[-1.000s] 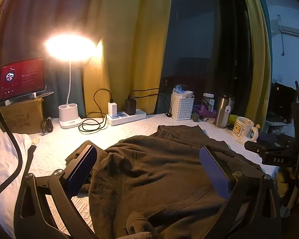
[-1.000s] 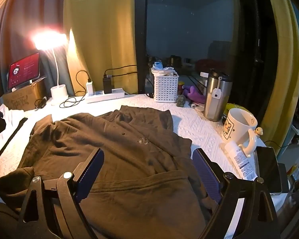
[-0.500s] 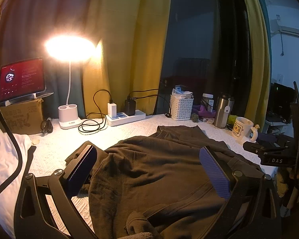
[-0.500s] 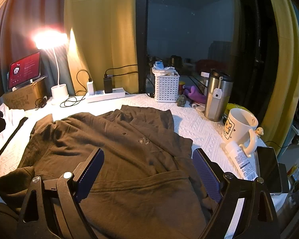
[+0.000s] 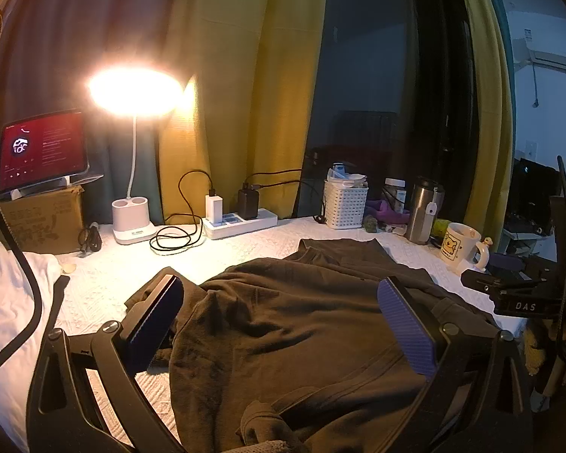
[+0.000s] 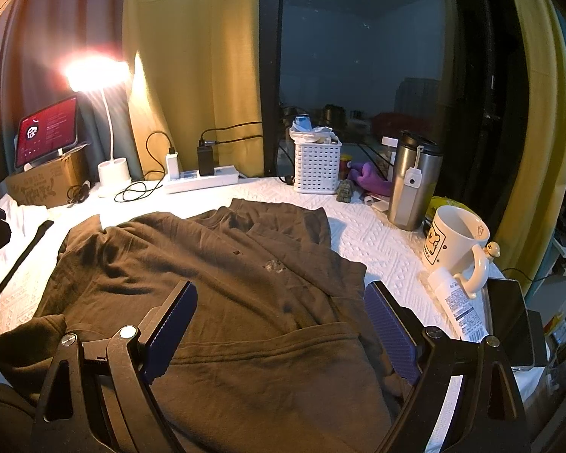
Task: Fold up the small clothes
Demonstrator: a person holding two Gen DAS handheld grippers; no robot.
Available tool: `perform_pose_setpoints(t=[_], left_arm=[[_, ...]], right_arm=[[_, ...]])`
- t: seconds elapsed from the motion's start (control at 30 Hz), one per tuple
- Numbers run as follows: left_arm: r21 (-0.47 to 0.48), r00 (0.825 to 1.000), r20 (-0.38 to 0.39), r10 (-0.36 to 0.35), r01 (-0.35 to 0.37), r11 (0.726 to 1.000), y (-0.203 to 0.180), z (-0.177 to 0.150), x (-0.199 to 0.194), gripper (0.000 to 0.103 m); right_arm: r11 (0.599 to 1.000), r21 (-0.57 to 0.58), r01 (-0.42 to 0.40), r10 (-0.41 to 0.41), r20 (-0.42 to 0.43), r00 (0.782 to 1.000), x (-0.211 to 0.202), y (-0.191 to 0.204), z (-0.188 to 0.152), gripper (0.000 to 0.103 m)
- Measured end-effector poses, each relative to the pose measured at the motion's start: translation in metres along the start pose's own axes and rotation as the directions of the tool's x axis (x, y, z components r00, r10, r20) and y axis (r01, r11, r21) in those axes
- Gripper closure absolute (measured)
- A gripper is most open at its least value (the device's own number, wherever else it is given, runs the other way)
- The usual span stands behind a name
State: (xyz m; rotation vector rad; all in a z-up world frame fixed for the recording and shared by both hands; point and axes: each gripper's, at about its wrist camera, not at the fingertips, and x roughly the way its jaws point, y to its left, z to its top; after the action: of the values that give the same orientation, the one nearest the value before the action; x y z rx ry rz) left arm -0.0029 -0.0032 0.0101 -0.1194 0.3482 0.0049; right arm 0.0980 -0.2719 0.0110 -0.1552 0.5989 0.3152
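A dark brown garment (image 6: 215, 287) lies rumpled and spread on the white textured table cover (image 6: 377, 238), with the white mug (image 6: 454, 239) off its right edge and the power strip (image 6: 202, 183) beyond its far edge near the lit desk lamp (image 6: 109, 128). The left gripper (image 5: 279, 321) hangs above the near part of the garment, its blue-padded fingers (image 5: 405, 332) wide apart and gripping nothing. The right gripper (image 6: 279, 328) sits likewise over the garment's near right portion, fingers spread and empty, the hem fold lying between them.
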Motion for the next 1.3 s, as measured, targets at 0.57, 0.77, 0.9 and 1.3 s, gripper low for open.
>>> perform_pose_setpoints(t=[0.57,0.77,0.9,1.3], left_arm=[[0.026,1.000,0.019,0.013,-0.013,1.000,-0.0059,-0.0003,-0.0038,0.001],[0.033,1.000,0.020,0.021,-0.021,0.999,-0.0068,-0.0008,-0.0035,0.001],[0.029,1.000,0.014,0.025,-0.026,0.999,-0.0067,-0.0009,-0.0025,0.001],[0.026,0.999,-0.002,0.032,-0.032,0.999,-0.0047,-0.0015,0.0007,0.001]], right_arm=[[1.000,-0.003,-0.001,0.001,-0.002,1.000,0.0008,0.0058,-0.0012,0.012],[1.000,-0.003,0.001,-0.001,-0.004,1.000,0.0007,0.0051,-0.0008,0.012],[1.000,-0.003,0.000,0.000,-0.004,1.000,0.0008,0.0045,-0.0008,0.012],[1.000,-0.004,0.000,-0.001,-0.007,1.000,0.0009,0.0028,0.0010,0.012]])
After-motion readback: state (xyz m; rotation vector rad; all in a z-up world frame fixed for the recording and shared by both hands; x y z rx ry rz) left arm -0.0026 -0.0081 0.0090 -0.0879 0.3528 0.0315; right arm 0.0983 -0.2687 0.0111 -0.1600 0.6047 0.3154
